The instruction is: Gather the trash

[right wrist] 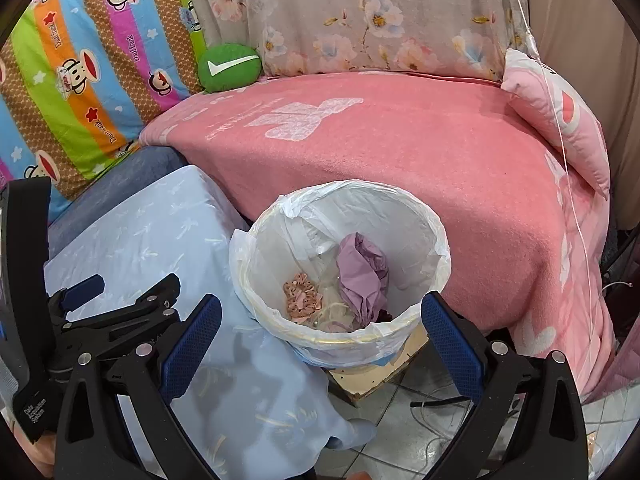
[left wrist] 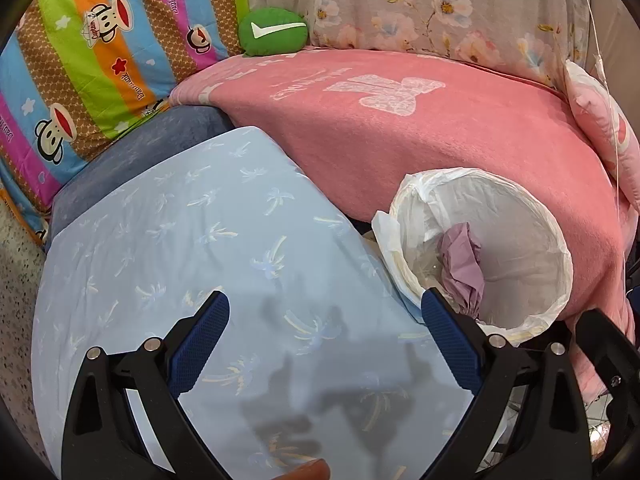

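Note:
A white-lined trash bin (right wrist: pixel 416 216) stands between a light blue cloth-covered surface (right wrist: pixel 160 232) and a pink-covered sofa. Inside lie a crumpled purple paper (right wrist: pixel 362 272) and a small pink scrap (right wrist: pixel 302 298). My right gripper (right wrist: pixel 320 320) is open and empty, just above the bin's near rim. My left gripper (left wrist: pixel 324 320) is open and empty over the blue cloth (left wrist: pixel 180 240), with the bin (left wrist: pixel 532 216) and purple paper (left wrist: pixel 462 260) to its right. The left gripper also shows in the right wrist view (right wrist: pixel 120 292).
A pink blanket (right wrist: pixel 400 152) covers the sofa seat. A striped monkey-print cushion (right wrist: pixel 80 80), a green round cushion (right wrist: pixel 230 66), a floral cushion (right wrist: pixel 380 20) and a pink pillow (right wrist: pixel 560 120) line the back. A tiled floor with cables (right wrist: pixel 440 412) lies below.

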